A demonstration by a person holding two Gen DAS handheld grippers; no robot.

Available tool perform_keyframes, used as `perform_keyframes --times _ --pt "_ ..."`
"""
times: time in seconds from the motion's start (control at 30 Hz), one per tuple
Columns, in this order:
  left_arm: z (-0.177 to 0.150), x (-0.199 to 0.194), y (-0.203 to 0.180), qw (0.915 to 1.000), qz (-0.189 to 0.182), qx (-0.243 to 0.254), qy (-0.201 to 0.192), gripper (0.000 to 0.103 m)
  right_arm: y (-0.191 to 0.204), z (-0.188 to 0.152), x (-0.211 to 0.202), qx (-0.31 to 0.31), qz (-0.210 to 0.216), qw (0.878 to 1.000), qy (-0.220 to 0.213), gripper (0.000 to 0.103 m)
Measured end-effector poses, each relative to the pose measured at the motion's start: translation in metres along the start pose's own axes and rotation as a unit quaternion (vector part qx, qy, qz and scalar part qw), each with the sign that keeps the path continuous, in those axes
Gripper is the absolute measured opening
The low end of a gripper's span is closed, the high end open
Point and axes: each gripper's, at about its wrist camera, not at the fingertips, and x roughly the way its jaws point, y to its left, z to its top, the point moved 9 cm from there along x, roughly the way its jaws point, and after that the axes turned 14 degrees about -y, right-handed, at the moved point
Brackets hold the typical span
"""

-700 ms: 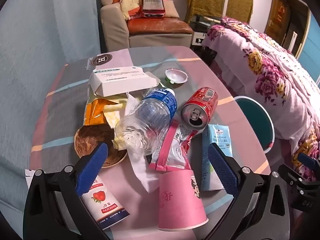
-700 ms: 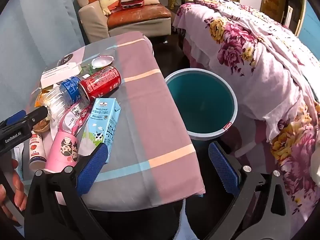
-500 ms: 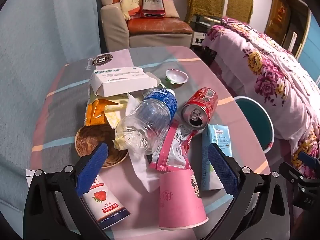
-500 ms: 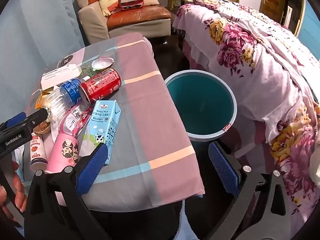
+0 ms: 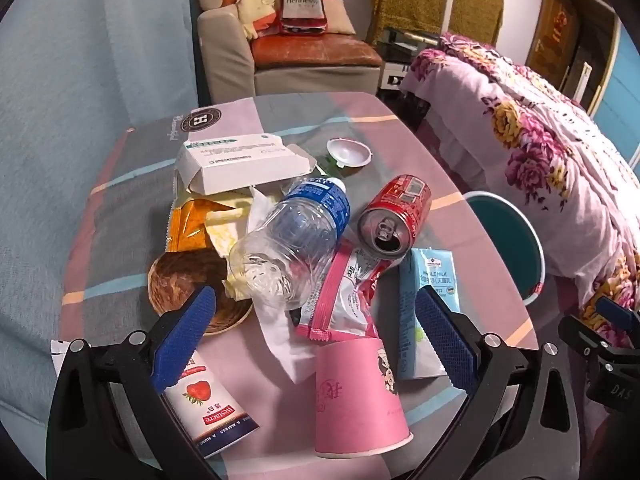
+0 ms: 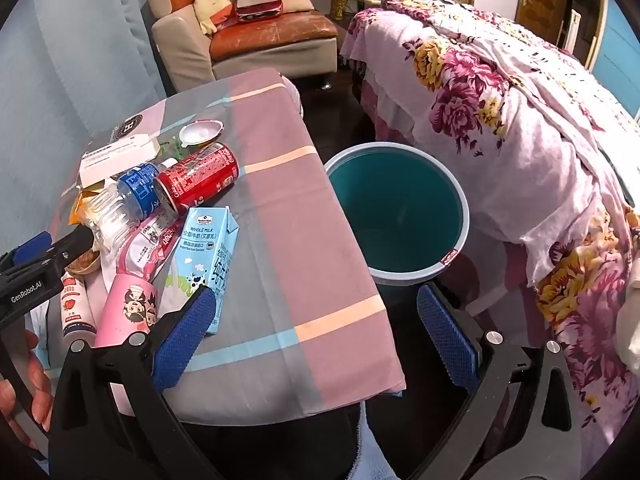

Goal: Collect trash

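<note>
- Left gripper point(image 5: 316, 328) hangs wide open over the pile, gripping nothing; the pink paper cup point(image 5: 356, 396) lies nearest, between its fingers.
- Just behind the cup: pink wrapper point(image 5: 340, 300), milk carton point(image 5: 430, 304) to its right.
- Beyond the cup, clear bottle point(image 5: 296, 240) and red can point(image 5: 394, 216) lie side by side.
- Right gripper point(image 6: 316, 332) gapes too, empty, above the table edge point(image 6: 312, 280).
- Teal bin point(image 6: 396, 212) stands right of the table, seemingly empty.
</note>
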Motion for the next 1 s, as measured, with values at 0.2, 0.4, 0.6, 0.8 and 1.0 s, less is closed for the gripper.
perform_keyframes --times 0.2,0.4,0.6,0.8,1.0 --pt "0.0006 -0.0002 -0.0002 1.0000 0.000 0.000 0.001 0.100 -0.0002 0.0019 0.0000 -0.003 -0.001 1.000 -0.001 0.097" --pt "0.0013 -0.0001 0.0000 1.0000 -0.001 0.000 0.002 0.100 0.0014 0.0033 -0.0002 -0.005 -0.002 1.000 -0.001 0.097" --pt "0.0017 -0.0001 0.0003 1.0000 -0.002 0.000 0.003 0.100 0.0015 0.0025 0.0011 -0.006 -0.003 1.000 0.000 0.097" --pt "0.0021 -0.0004 0.0001 1.0000 -0.003 0.000 0.003 0.100 0.0008 0.0020 0.0016 -0.006 -0.003 1.000 0.001 0.097" --pt "0.0013 -0.0029 0.0014 1.0000 -0.003 -0.002 0.003 0.100 0.0009 0.0004 0.0027 -0.008 -0.003 1.000 0.003 0.097"
